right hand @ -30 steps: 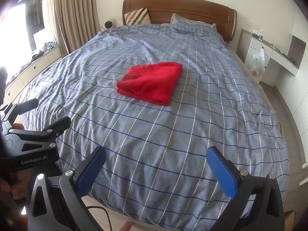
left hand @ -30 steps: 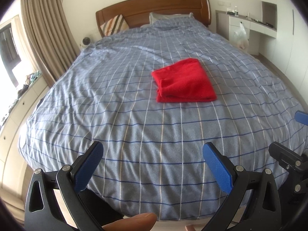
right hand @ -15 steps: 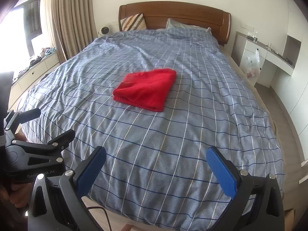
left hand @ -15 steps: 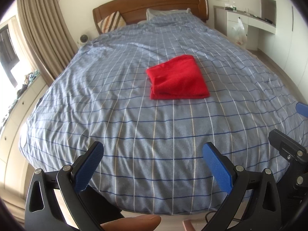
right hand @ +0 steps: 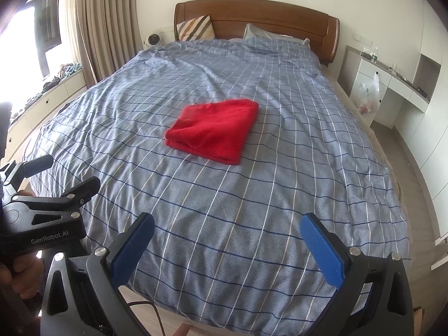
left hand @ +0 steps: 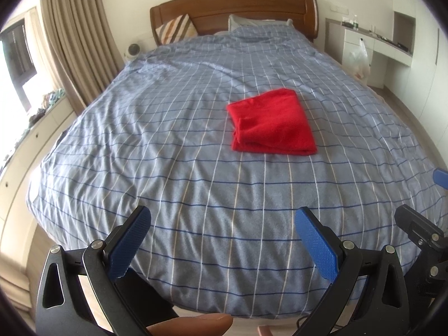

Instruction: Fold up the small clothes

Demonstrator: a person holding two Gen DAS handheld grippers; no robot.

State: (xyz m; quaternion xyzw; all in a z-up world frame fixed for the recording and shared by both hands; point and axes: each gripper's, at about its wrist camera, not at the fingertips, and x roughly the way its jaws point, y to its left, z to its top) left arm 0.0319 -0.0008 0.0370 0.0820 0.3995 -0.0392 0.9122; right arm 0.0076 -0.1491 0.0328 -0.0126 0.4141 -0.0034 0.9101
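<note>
Both tools, the left tool [left hand: 221, 226] and the right tool [right hand: 226, 232], hang released and empty over the foot of the bed [left hand: 196, 184]. The folded red cloth [left hand: 271, 123] lies mid-bed, well apart. Only the right view shows the hand [right hand: 19, 274] gripping the left tool.

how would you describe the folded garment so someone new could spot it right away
Start at the large bed with the wooden headboard, covered by a blue-grey checked duvet. Near the middle of the duvet lies a folded red garment, a flat, roughly rectangular stack of fleecy cloth. It is the only bright red thing in the room and the only loose item on the duvet.
</note>
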